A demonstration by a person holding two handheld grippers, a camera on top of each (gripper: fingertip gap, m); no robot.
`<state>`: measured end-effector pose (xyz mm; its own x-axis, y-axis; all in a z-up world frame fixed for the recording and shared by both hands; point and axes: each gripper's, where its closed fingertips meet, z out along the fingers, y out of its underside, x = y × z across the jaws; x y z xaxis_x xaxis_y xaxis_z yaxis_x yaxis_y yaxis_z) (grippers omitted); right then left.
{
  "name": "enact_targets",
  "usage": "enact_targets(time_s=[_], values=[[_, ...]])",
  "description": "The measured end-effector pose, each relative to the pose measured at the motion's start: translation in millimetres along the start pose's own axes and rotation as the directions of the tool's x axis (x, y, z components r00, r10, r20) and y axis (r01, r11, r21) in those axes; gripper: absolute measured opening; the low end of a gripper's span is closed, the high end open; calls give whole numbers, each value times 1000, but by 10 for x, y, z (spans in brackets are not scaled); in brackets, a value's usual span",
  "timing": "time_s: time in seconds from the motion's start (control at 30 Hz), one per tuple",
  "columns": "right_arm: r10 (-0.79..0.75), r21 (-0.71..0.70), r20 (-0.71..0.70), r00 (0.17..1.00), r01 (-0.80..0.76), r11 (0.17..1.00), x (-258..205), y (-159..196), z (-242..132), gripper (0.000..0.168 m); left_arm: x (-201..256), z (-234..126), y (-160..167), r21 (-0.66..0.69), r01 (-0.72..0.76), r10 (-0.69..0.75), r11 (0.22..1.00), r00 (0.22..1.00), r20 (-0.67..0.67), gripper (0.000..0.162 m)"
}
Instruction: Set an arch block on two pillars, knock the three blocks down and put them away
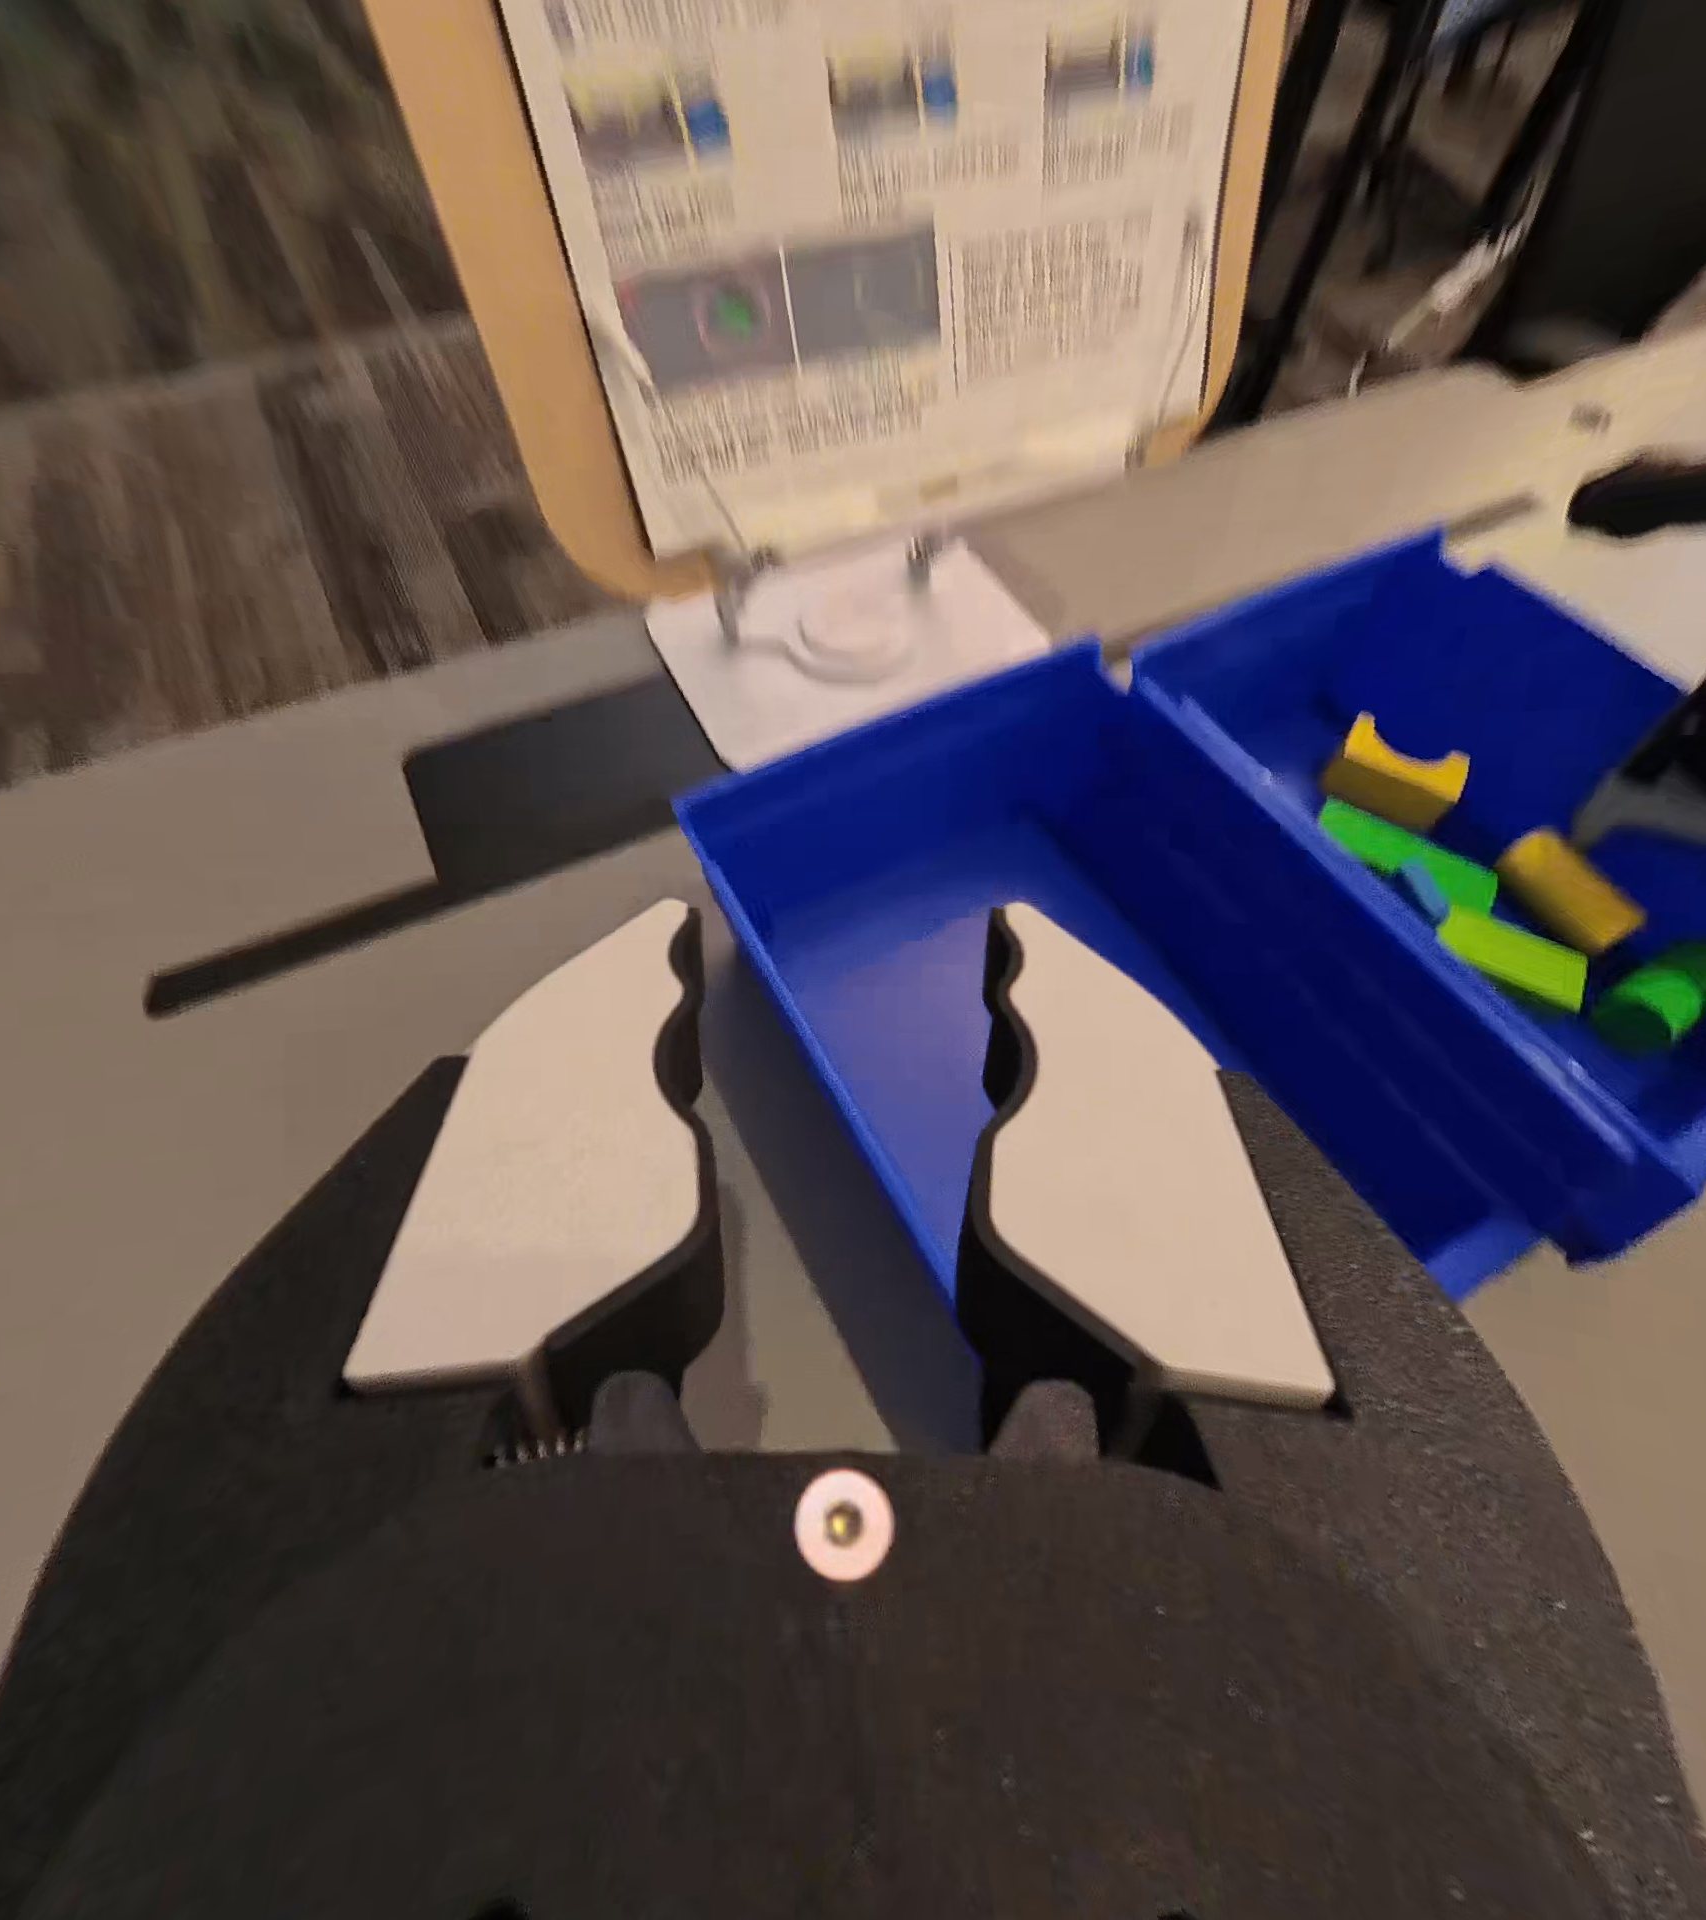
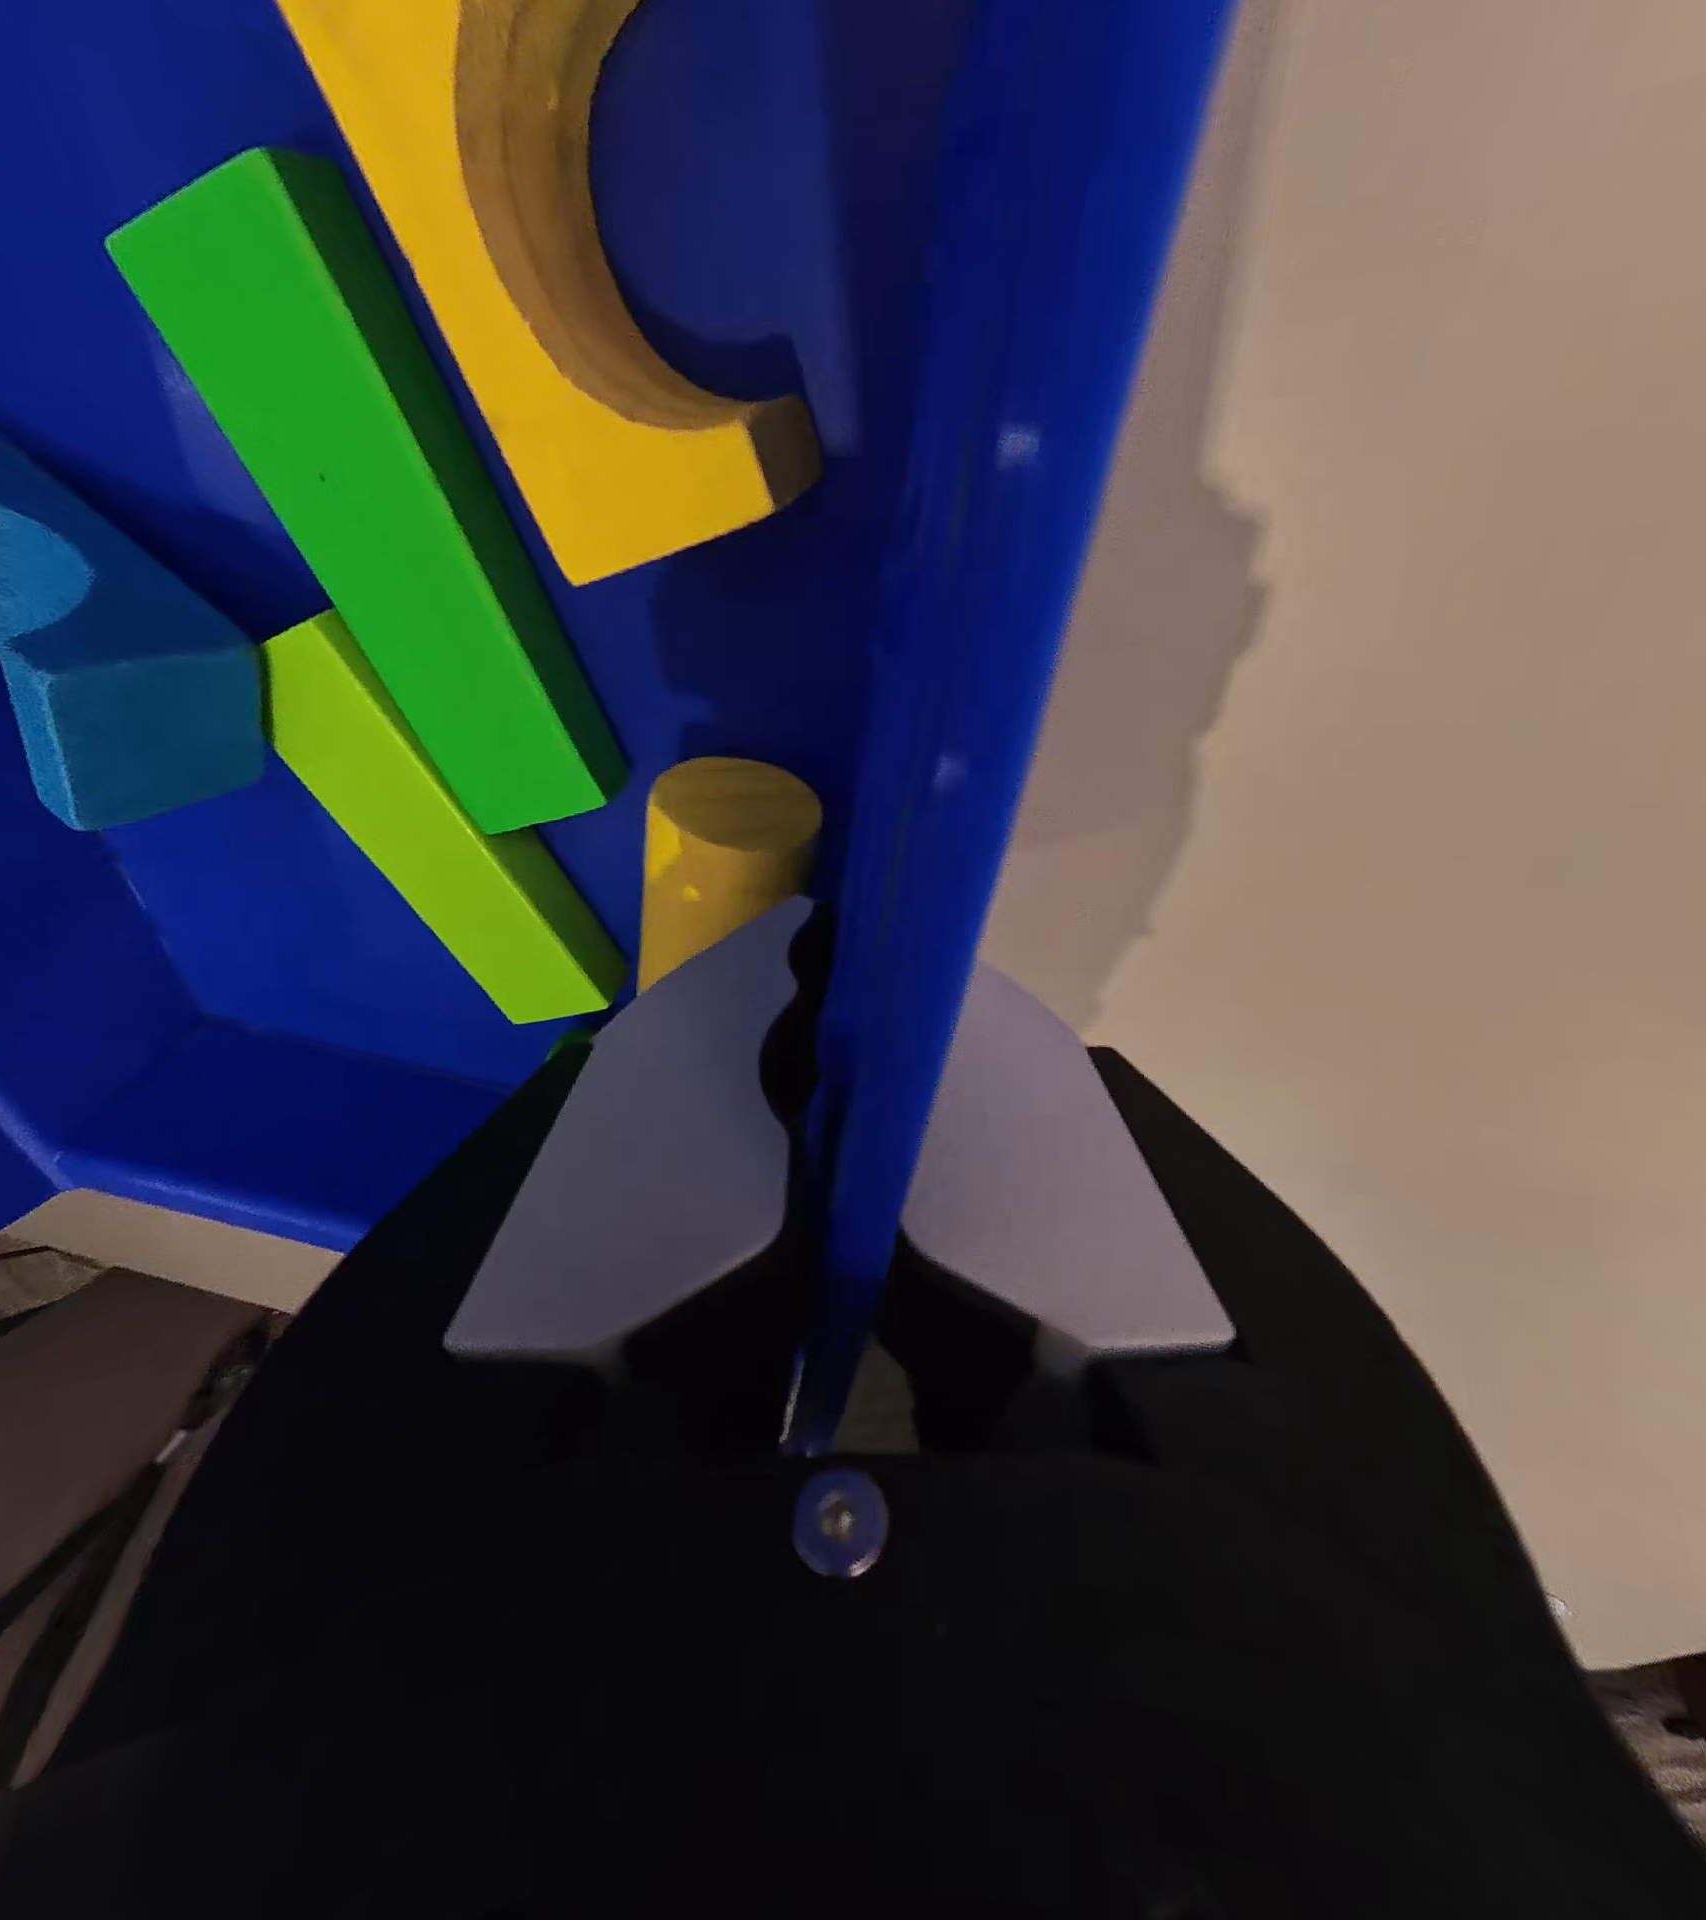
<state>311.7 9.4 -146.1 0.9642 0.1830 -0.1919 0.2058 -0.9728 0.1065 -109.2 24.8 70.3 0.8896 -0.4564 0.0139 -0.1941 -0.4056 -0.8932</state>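
Right wrist view, item one: right gripper [image 2: 854, 997], jaws clamped on the side wall of the blue bin [image 2: 942, 727], one finger inside, one outside. Contents, all left of and beyond the inner finger: yellow arch block [image 2: 537, 343] lying flat against the wall; yellow cylinder [image 2: 714, 862] touching the inner fingertip; dark green bar [image 2: 361, 488]; light green bar [image 2: 423, 821]; blue block [image 2: 90, 675]. Left wrist view, item two: left gripper [image 1: 838, 925], jaws apart and empty, hovering over the near corner of a second blue bin [image 1: 828, 810], which shows no blocks; a green cylinder [image 1: 1664, 997] lies in the farther bin. Judged step: steadying or shifting the filled bin before picking pieces. Advice: keep the grip low on the wall and move slowly, so the blocks do not slide; free the cylinder from the finger before lifting.
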Motion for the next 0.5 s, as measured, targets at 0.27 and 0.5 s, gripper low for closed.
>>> enact_targets(time_s=[0.27,0.5], values=[[48,-38,31,998,-47,998,231,242,-190,5,-119,-56,-438,200,55,-27,978,990,-137,56],[91,28,-46,995,-90,996,106,238,-942,6,-551,-165,-333,222,216,-171,951,964,-202,60]])
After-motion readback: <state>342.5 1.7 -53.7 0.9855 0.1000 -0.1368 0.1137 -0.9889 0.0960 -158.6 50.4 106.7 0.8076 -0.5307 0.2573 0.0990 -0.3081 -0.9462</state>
